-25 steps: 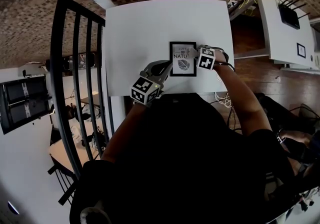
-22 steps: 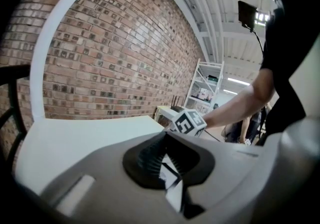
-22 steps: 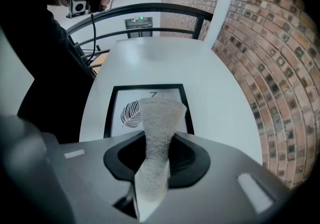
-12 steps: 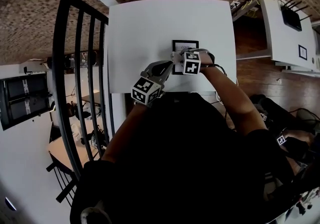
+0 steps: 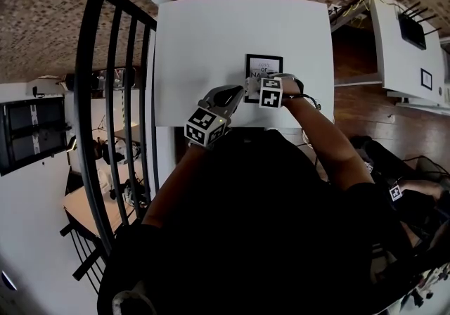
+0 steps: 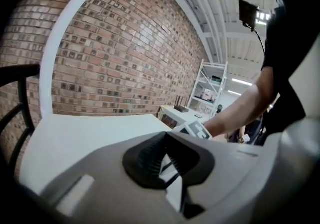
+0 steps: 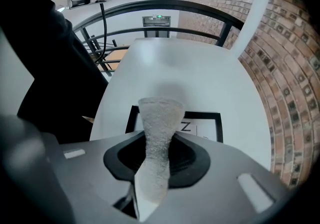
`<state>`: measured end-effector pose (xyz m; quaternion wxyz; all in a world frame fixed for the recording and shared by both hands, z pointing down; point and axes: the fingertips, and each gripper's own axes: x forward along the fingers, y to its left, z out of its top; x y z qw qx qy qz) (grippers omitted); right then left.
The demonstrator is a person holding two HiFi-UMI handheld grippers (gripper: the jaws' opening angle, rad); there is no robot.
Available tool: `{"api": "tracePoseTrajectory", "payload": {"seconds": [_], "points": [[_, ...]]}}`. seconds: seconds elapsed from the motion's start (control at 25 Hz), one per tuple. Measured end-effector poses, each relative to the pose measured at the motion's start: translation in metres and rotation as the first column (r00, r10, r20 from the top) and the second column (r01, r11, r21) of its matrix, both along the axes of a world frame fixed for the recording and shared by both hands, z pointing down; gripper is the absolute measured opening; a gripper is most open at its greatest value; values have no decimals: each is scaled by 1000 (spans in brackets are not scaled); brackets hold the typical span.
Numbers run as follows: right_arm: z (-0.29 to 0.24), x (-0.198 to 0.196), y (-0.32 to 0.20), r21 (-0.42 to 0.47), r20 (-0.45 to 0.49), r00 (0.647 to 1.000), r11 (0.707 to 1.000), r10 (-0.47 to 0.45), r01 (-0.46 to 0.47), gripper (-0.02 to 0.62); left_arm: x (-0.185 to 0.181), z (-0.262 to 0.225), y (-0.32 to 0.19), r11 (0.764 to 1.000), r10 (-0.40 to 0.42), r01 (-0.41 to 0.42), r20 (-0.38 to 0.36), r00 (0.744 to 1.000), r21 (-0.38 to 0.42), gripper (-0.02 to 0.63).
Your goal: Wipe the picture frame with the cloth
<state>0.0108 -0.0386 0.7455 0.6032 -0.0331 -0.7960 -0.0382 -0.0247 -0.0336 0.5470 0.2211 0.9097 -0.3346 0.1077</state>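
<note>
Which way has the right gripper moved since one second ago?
Yes. The right gripper moved left across the picture frame, toward its lower left part.

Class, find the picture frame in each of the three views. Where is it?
Head view: picture frame just above centre, near the white table's front edge.
Left gripper view: picture frame only a sliver between the jaws.
Right gripper view: picture frame lower centre, behind the cloth.
Shared landmark: that white table.
</note>
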Motion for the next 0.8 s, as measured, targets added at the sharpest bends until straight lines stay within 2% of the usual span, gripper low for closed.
{"api": "tracePoseTrajectory", "payload": {"seconds": [0.8], "points": [[0, 99, 2, 5, -86, 985, 988, 152, -152, 104, 16, 1, 0, 998, 64, -64, -9, 998, 3, 0]]}}
